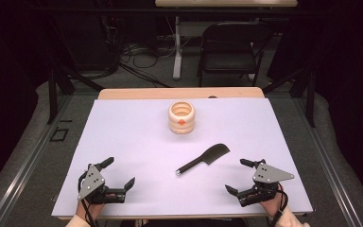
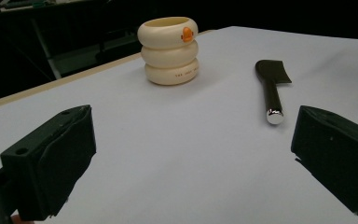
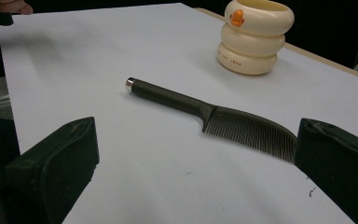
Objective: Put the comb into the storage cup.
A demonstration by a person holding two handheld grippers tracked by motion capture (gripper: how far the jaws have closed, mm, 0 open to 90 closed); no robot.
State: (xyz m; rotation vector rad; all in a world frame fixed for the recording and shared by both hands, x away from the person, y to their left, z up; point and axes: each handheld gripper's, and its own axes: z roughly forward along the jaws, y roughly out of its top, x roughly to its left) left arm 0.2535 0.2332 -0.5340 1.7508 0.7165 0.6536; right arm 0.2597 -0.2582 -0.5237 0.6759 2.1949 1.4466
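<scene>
A cream ribbed holder [image 1: 181, 117] with an orange mark stands upright at the table's far middle; I also see the holder [image 2: 168, 50] in the left gripper view and the holder [image 3: 255, 36] in the right gripper view. A black comb [image 1: 203, 159] with a silver-capped handle lies flat in the middle of the table, handle toward the near left. The comb [image 2: 271, 87] and comb [image 3: 212, 115] lie ahead of each pair of jaws. My left gripper [image 1: 121, 173] rests open at the near left. My right gripper [image 1: 236, 176] rests open at the near right, beside the comb's toothed end. Nothing sits between either pair of jaws.
The white table top [image 1: 132, 137] has a wooden strip [image 1: 179, 93] along its far edge. Beyond it stand a black folding chair [image 1: 231, 45], a white table leg [image 1: 177, 47] and loose cables on the floor. Dark frame posts flank the table.
</scene>
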